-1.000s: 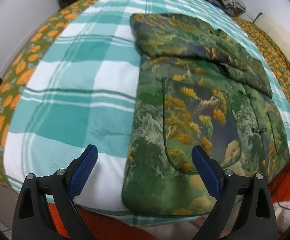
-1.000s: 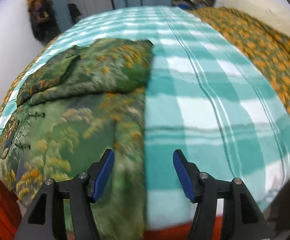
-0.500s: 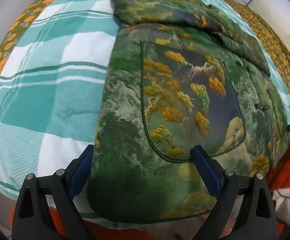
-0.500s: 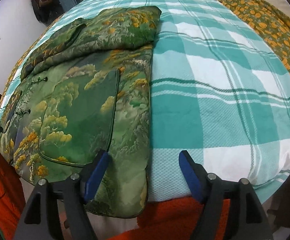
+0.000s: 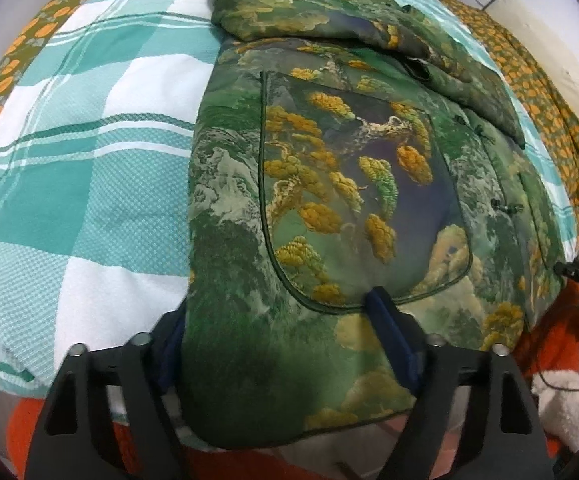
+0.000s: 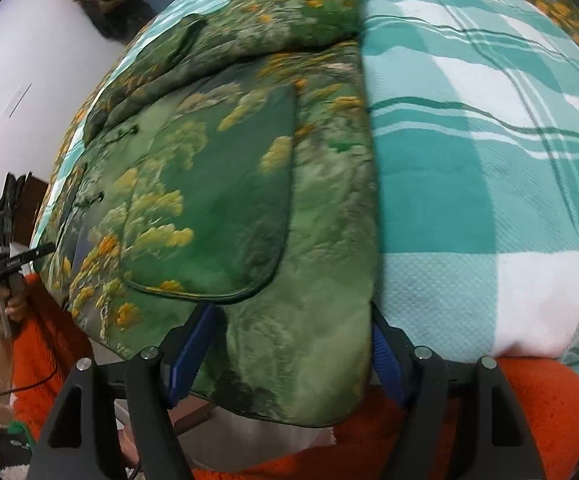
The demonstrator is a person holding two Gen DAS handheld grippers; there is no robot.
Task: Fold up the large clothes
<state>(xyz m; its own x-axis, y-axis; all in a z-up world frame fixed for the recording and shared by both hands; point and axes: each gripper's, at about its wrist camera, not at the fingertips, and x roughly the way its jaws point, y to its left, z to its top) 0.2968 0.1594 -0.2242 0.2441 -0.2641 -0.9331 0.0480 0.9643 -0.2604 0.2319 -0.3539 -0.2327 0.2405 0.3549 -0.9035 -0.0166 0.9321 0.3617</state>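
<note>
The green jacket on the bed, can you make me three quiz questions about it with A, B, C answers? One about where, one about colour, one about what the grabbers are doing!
1. Where does the green jacket lie?
A. on the checked blanket
B. on a chair
C. on the floor

2. What colour are the gripper pads?
A. red
B. blue
C. yellow

3. How does each gripper stand at the jacket's near hem?
A. far away from it
B. shut and empty
C. one finger on each side of a corner

Answers: 1 A, the checked blanket lies under it. 2 B, blue shows beside the cloth. 3 C, the left gripper and right gripper each straddle the hem.
</note>
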